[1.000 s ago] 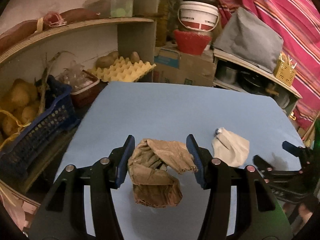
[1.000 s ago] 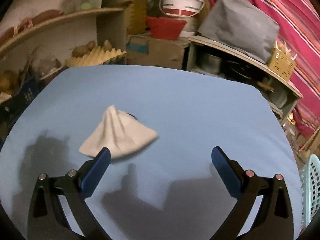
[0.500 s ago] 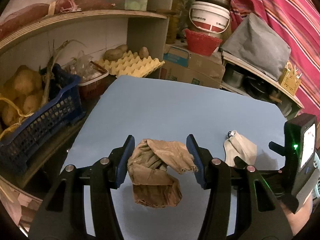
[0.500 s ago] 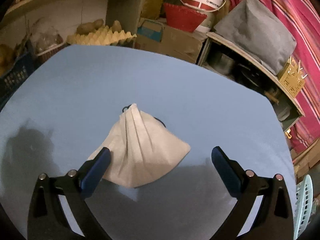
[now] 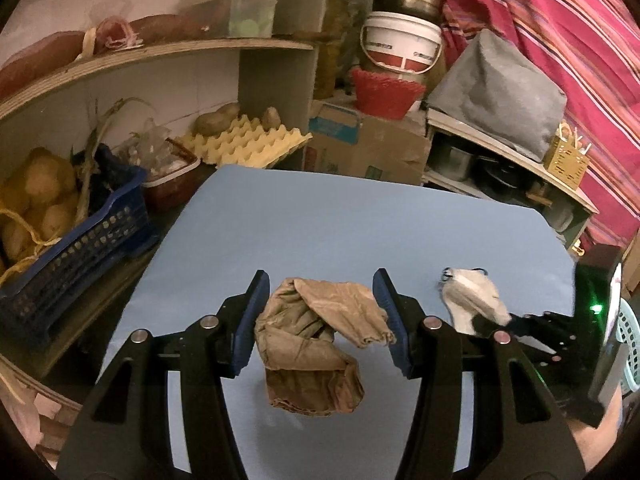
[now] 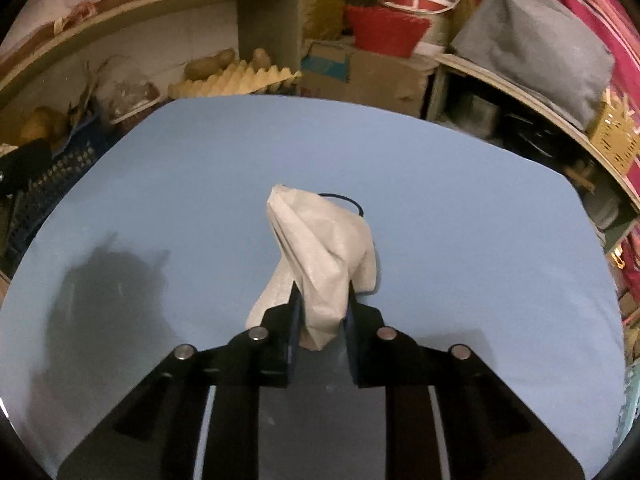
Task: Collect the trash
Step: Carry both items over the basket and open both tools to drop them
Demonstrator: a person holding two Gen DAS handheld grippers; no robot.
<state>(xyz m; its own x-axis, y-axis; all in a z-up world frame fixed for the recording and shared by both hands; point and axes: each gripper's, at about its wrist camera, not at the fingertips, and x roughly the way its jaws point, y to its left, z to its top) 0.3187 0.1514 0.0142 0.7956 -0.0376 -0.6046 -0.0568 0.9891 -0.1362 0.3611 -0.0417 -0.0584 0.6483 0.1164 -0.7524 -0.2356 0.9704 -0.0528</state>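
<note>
Right gripper (image 6: 320,312) closing on white mask (image 6: 324,248) mid-frame, left gripper (image 5: 320,312) w/ brown rag (image 5: 316,344); next prob lift + bin.

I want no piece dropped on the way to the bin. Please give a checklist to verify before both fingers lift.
1. Brown crumpled paper between the left gripper fingers: ok, it hangs clear of the blue table.
2. White mask between the right gripper fingers: ok, they are closing on it.
3. Right grip firm: cannot tell.
4. Mask's black ear loop free: ok.
5. Light green basket at the table's right edge: ok.
6. Other trash left on the table: cannot tell.
</note>
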